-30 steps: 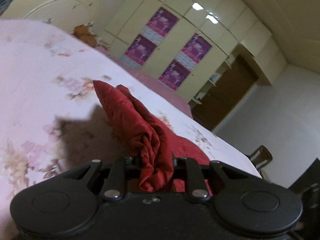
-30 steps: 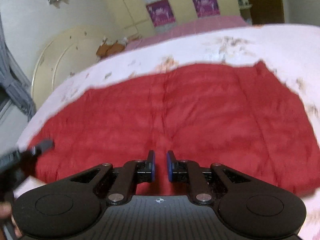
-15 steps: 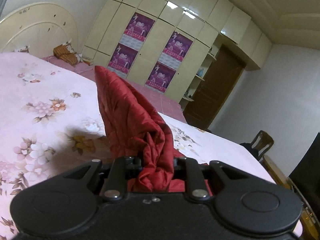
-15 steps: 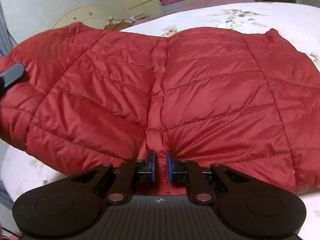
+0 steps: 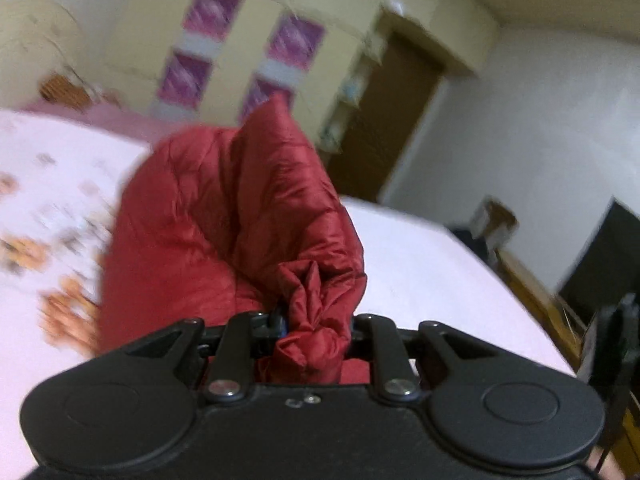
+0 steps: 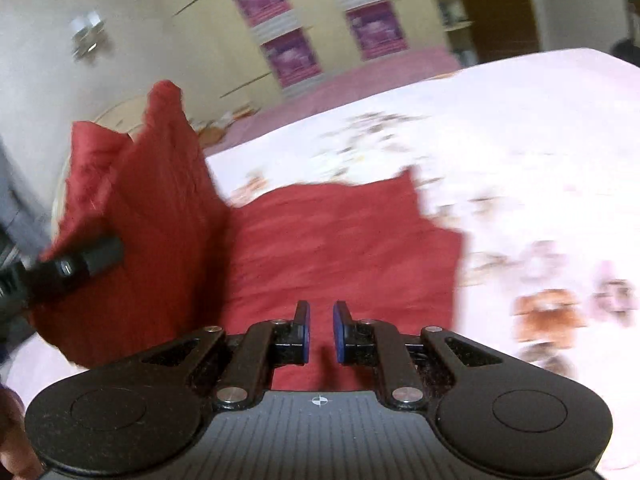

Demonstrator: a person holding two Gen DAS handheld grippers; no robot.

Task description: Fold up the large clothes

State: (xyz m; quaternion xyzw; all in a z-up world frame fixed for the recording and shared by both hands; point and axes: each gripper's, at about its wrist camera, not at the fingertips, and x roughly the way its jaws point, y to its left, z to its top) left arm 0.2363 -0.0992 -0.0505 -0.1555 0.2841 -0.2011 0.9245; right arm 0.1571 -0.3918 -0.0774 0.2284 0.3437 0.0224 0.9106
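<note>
A large red quilted jacket (image 6: 340, 240) lies on the pink floral bed (image 6: 520, 140). My left gripper (image 5: 312, 332) is shut on a bunched fold of the jacket (image 5: 240, 220) and holds that side raised off the bed. In the right wrist view the left gripper (image 6: 72, 268) shows at the left edge with the lifted red fabric (image 6: 160, 200) standing upright. My right gripper (image 6: 320, 332) is open and empty, with a narrow gap between its blue pads, low over the flat part of the jacket.
A cream wardrobe with purple posters (image 5: 240, 52) and a brown door (image 5: 388, 120) stand beyond the bed. A curved headboard (image 5: 32, 40) is at the left. A chair (image 5: 496, 220) and a dark cabinet (image 5: 600, 264) stand to the right of the bed.
My left gripper has lifted its held side of the jacket higher and swung it over. My right gripper has pulled back from the jacket, so more of the bed shows.
</note>
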